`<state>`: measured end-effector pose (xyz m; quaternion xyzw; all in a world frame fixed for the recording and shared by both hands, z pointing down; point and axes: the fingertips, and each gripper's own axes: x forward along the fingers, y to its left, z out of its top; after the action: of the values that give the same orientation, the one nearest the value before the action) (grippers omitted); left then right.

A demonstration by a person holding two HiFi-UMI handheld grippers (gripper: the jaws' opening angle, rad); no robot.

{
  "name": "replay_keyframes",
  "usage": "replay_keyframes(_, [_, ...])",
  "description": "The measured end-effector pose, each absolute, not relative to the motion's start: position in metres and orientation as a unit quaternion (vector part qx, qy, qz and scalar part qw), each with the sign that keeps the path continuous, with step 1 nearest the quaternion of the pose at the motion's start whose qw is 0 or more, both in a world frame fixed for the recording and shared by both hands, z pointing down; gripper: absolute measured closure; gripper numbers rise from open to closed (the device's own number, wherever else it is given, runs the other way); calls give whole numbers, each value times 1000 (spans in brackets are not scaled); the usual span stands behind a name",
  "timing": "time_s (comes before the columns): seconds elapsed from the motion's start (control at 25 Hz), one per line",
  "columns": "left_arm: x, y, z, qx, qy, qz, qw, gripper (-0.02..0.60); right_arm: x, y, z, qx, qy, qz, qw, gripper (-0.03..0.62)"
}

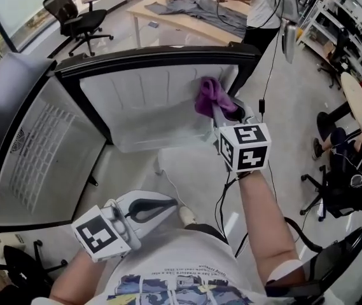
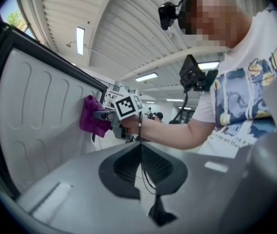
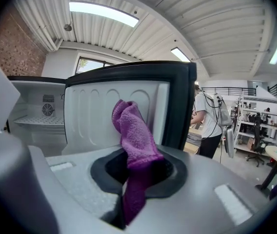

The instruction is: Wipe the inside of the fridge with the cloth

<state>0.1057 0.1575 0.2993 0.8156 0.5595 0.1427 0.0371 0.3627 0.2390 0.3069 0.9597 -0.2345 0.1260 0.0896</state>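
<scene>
Your right gripper (image 1: 224, 112) had its jaws clamped on the purple cloth (image 1: 211, 96), held out at arm's length to the inner panel of the open fridge door (image 1: 149, 100). The cloth was a nubbly, towelling sort of fabric, bright magenta and bunched into a soft lump. It sat at the panel's upper right part, close to the black rim. The right gripper view showed what the head view could not. The cloth (image 3: 133, 130) ran down through the dark throat between the jaws of that gripper (image 3: 134, 177), one folded end standing up above them and a darker tail hanging below. That view also took in the fridge cavity to the left, with a wire shelf (image 3: 36, 121) and a small round fan (image 3: 48, 105) above it. The left gripper view gave the side-on look: the cloth (image 2: 93, 117) lay against the ribbed white panel (image 2: 36, 111), apparently touching it, with the marker cube (image 2: 127, 106) just behind. Your left gripper (image 1: 171, 203) hung low near your waist, well apart from the fridge. Its own view showed the jaws of this gripper (image 2: 145, 179) drawn together at the tips, with nothing between them. Only the head view showed the room behind: an office chair (image 1: 76, 18) and a table (image 1: 168, 18) with a grey garment (image 1: 200, 8) spread on it.
</scene>
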Motion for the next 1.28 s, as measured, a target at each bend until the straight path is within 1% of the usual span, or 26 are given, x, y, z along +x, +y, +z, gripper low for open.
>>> replay_keyframes(0.32, [108, 166, 298, 812, 564, 147, 35, 577, 363, 262, 307, 964, -216, 127, 87, 540])
replay_keyframes(0.56, [104, 159, 299, 816, 557, 152, 34, 577, 351, 250, 299, 961, -237, 118, 84, 540])
replay_keyframes(0.88, [96, 141, 301, 830, 533, 158, 44, 577, 319, 174, 286, 933, -334, 97, 86, 540])
replay_keyframes(1.08, [88, 120, 303, 842, 513, 163, 48, 577, 300, 117, 298, 906, -398, 107, 93, 540])
replay_keyframes(1.28, [82, 93, 301, 862, 478, 159, 50, 577, 295, 60, 319, 879, -449, 116, 105, 540])
